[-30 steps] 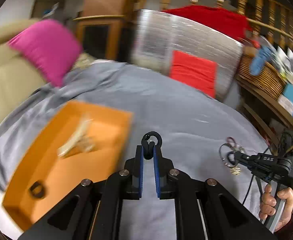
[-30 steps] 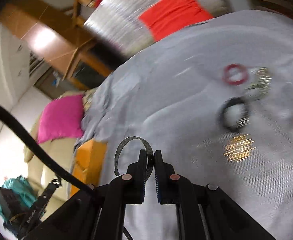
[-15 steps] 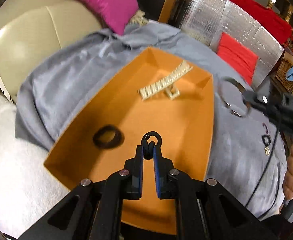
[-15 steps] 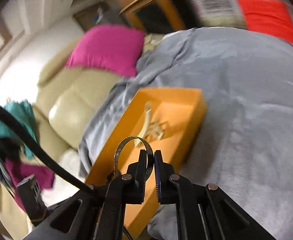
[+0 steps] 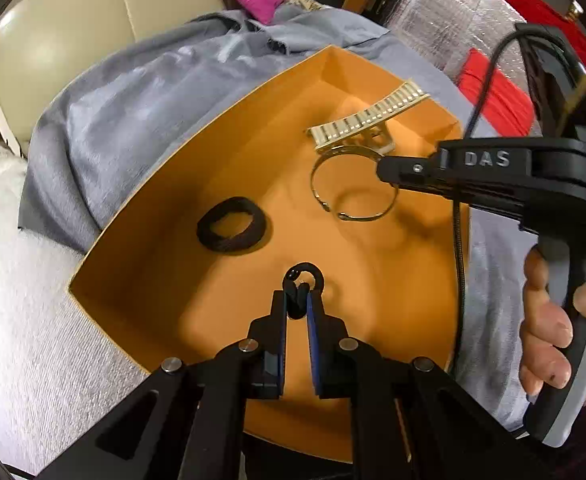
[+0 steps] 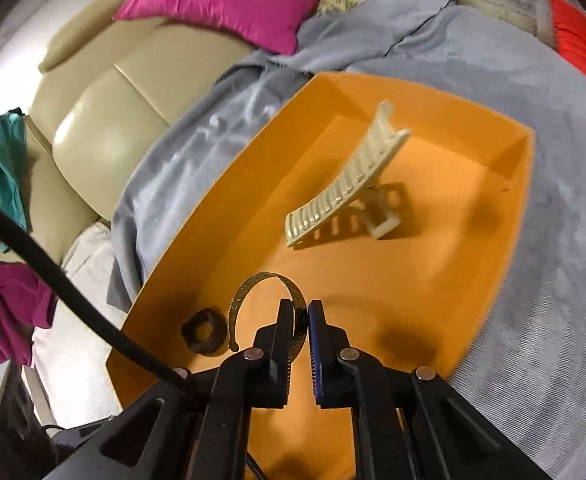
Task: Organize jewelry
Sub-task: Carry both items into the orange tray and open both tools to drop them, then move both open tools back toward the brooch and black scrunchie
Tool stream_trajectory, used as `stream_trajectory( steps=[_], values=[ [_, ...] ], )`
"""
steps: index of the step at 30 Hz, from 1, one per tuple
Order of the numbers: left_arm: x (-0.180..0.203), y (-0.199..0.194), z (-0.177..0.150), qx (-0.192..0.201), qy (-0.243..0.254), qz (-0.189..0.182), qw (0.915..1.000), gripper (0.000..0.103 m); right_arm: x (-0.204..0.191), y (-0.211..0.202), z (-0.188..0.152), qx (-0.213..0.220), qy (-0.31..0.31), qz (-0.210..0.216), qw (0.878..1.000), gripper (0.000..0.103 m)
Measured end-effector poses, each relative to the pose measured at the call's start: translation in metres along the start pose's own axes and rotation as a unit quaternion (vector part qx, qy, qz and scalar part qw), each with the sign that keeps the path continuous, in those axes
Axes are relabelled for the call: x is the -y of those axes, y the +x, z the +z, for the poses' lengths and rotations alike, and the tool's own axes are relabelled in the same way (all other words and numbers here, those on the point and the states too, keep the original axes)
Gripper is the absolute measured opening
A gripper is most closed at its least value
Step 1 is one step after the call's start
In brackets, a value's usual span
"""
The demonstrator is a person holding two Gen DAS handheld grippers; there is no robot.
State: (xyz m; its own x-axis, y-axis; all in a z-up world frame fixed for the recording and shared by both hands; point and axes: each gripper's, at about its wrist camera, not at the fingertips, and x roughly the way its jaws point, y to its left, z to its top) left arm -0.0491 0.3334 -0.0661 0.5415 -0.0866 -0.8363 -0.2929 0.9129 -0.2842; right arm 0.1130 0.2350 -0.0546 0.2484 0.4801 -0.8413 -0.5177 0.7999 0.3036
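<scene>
Both claws hang over the orange tray (image 5: 141, 216), likely so each piece can drop straight in. The left gripper (image 5: 297, 300) is nearly closed, pinching a small black ring (image 5: 304, 276) upright. The right gripper (image 6: 302, 322) is fully closed on an open gold bangle (image 6: 253, 292), its gap facing down toward the tray floor, beside the black band (image 5: 233, 230) and cream clip (image 6: 349, 180).

- right gripper (image 6: 302, 322) clamped on open metal bangle (image 6: 265, 300), held above orange tray (image 6: 509, 216)
- cream hair claw clip (image 6: 345, 188) lying in tray, far half
- black hair tie (image 6: 204, 331) in tray's near left corner, just beside the bangle
- tray sits on grey cloth (image 6: 553, 280)
- pink cushion (image 6: 229, 0) on beige sofa (image 6: 105, 132) behind
</scene>
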Motion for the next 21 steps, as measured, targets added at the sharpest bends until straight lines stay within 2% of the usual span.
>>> stream_trajectory(
  steps=[5, 7, 9, 10, 11, 16, 21],
  values=[
    [-0.003, 0.008, 0.001, -0.017, -0.007, 0.007, 0.9998, 0.01, -0.007, 0.015, 0.005, -0.012, 0.01, -0.003, 1.0, 0.012],
    [-0.005, 0.012, 0.003, -0.024, -0.011, 0.007, 0.9996, 0.011, -0.002, 0.012, 0.006, -0.013, 0.021, 0.014, 1.0, 0.013],
    [-0.006, 0.012, 0.004, -0.027, -0.016, 0.006, 0.9995, 0.016, 0.004, 0.004, 0.005, -0.003, 0.035, 0.029, 0.999, 0.023],
    [-0.006, 0.01, 0.004, -0.027, -0.018, 0.006, 0.9995, 0.018, 0.008, -0.001, 0.005, 0.005, 0.044, 0.036, 0.998, 0.033],
    [-0.006, 0.007, 0.004, -0.024, -0.018, 0.007, 0.9995, 0.022, 0.014, -0.009, 0.004, 0.017, 0.053, 0.044, 0.998, 0.038],
    [0.008, -0.013, 0.008, 0.005, -0.003, 0.014, 0.9999, 0.024, 0.051, -0.061, -0.011, 0.081, 0.088, 0.059, 0.991, 0.038],
    [0.052, -0.035, 0.008, 0.04, 0.05, 0.011, 0.9979, 0.025, 0.101, -0.12, -0.039, 0.126, 0.107, 0.033, 0.986, 0.038]
  ],
)
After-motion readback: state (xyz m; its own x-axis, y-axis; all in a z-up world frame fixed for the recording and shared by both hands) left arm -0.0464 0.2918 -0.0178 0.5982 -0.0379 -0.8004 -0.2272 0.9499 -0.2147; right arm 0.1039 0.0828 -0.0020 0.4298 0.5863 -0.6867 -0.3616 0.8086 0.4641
